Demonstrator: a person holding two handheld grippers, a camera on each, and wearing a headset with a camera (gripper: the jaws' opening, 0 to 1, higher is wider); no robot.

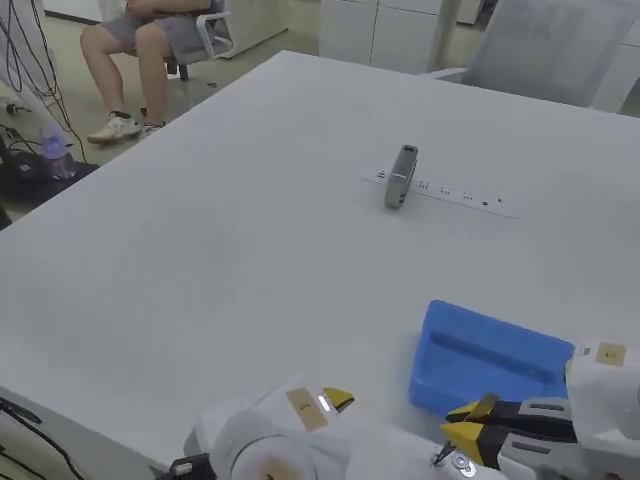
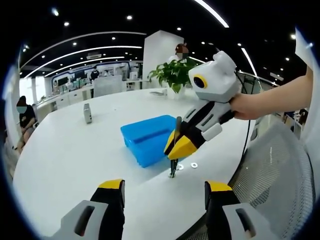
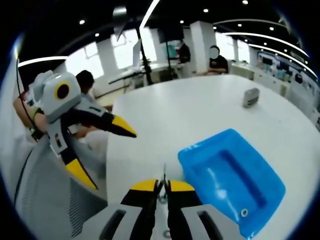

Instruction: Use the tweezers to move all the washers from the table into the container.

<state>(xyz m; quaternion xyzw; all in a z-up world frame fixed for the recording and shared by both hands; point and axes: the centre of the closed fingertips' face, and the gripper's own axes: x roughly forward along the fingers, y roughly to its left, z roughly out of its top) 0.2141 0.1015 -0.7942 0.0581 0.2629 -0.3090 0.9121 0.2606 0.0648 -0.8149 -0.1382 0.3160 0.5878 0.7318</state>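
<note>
White table (image 1: 250, 250), right claw (image 3: 162, 186) tight on tweezers (image 2: 173, 165) beside blue container (image 1: 470, 388)

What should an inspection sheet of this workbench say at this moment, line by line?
Surface: white table, smooth.
Job's things: blue container with one washer inside; two washers on the table by the tip of the tweezers.
Clutter: power strip with a grey plug.
Grippers: left gripper open, holding nothing; right gripper shut on the tweezers.
Cables: black cables beside the table.
Surroundings: seated person, bottle on the floor, plant.
</note>
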